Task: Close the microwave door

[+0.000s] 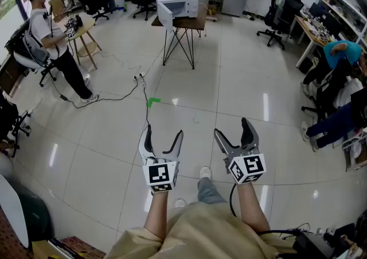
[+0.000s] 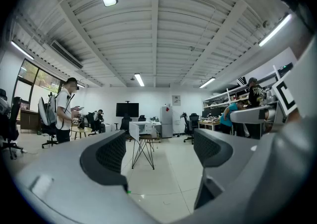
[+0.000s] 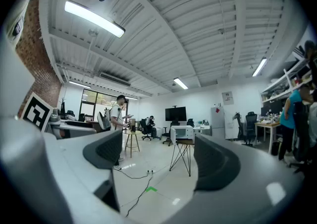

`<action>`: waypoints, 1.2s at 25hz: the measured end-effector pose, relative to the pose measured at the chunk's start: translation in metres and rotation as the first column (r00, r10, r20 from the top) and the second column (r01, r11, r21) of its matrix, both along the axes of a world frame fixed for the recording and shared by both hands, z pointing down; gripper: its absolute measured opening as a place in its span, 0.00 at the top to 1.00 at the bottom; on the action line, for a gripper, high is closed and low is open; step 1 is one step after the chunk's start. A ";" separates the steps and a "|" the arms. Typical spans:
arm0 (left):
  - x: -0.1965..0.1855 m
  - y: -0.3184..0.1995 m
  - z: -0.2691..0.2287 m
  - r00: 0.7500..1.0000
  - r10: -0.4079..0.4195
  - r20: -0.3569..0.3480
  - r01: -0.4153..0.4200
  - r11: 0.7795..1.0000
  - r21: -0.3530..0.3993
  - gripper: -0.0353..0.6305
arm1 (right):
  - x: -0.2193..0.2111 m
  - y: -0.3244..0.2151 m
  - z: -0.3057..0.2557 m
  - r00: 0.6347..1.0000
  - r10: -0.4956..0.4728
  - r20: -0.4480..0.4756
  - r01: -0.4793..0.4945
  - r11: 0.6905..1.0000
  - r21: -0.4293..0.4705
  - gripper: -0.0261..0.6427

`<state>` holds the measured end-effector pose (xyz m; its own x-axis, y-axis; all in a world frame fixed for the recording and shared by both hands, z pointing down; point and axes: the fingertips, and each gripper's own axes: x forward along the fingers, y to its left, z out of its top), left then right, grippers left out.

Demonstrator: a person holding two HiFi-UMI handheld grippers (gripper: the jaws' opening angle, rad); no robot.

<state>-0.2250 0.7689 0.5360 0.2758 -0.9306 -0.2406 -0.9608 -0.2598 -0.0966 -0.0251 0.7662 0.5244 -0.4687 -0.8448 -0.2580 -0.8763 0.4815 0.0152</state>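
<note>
- A wide office is floored with glossy white tiles (image 1: 206,103), with desks and chairs set round its edges.
- A small table (image 1: 186,24) on thin black legs is placed far across the floor.
- A white microwave (image 1: 179,4) is set on it, its door (image 1: 164,14) swung open; its inside cannot be made out.
- The left gripper (image 1: 164,130) and right gripper (image 1: 231,126) are held near, well apart from the microwave, jaws spread on nothing.
</note>
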 end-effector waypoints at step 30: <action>0.158 -0.233 0.012 0.984 -0.157 0.088 0.158 0.987 -0.007 0.40 | 0.171 -0.281 0.036 0.989 -0.085 0.123 0.087 0.996 -0.015 0.35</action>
<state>-0.0674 0.5358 0.5482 0.1452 -0.9672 -0.2086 -0.9778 -0.1081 -0.1793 0.1463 0.4851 0.5607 -0.5056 -0.8086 -0.3009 -0.8264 0.5541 -0.1004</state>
